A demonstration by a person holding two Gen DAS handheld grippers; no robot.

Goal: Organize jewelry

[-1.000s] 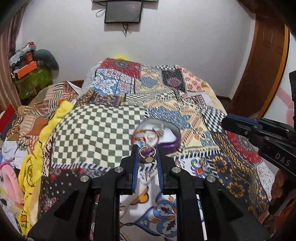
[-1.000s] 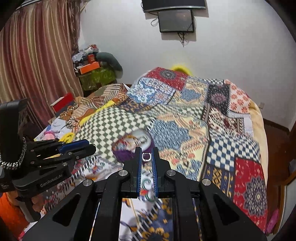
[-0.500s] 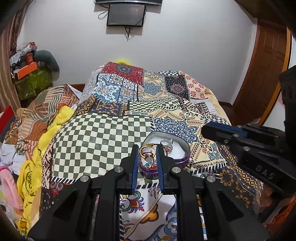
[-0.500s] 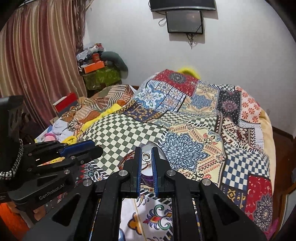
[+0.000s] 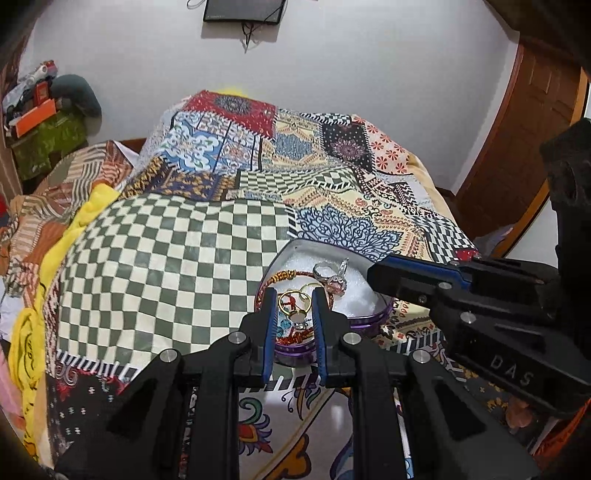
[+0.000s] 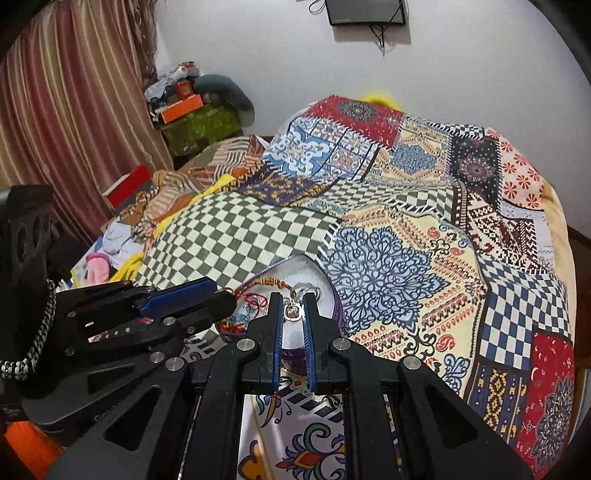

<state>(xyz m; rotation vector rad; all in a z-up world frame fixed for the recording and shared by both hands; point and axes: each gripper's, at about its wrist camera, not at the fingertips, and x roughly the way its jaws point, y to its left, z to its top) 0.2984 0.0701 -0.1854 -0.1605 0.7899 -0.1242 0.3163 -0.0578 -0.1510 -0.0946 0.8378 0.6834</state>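
Jewelry tin (image 5: 364, 318), heart-shaped, purple-walled, white-lined: sits on the patchwork bedspread (image 5: 177, 266), directly ahead of both tongs and partly under their tips.

Contents, as seen from the left wrist: a gold ring (image 5: 291, 300) lying between the left gripper's (image 5: 294, 311) fingertips; a silver ring with a pale pink stone (image 5: 334, 277) just beyond and to the right of those tips; a red-and-gold cord bracelet (image 5: 286, 276) curving along the far left rim; a blue bead and red thread lower down, near the tips (detail too small to sort further).

Left gripper: jaws parted, blue pads either side of the gold ring with a visible gap on both sides; nothing clamped.

Right gripper (image 6: 293, 312): jaws drawn close on a small silver ring with a brownish stone (image 6: 292, 312), held at the tips above the tin's white lining. Seen from the left wrist, it reaches in from the right over the tin's right edge.

Surroundings: striped curtain (image 6: 55, 122) far left of the right tongs; wall-mounted screen (image 6: 365, 13) above the bed; clutter pile with a green box (image 6: 199, 127) beside the curtain.
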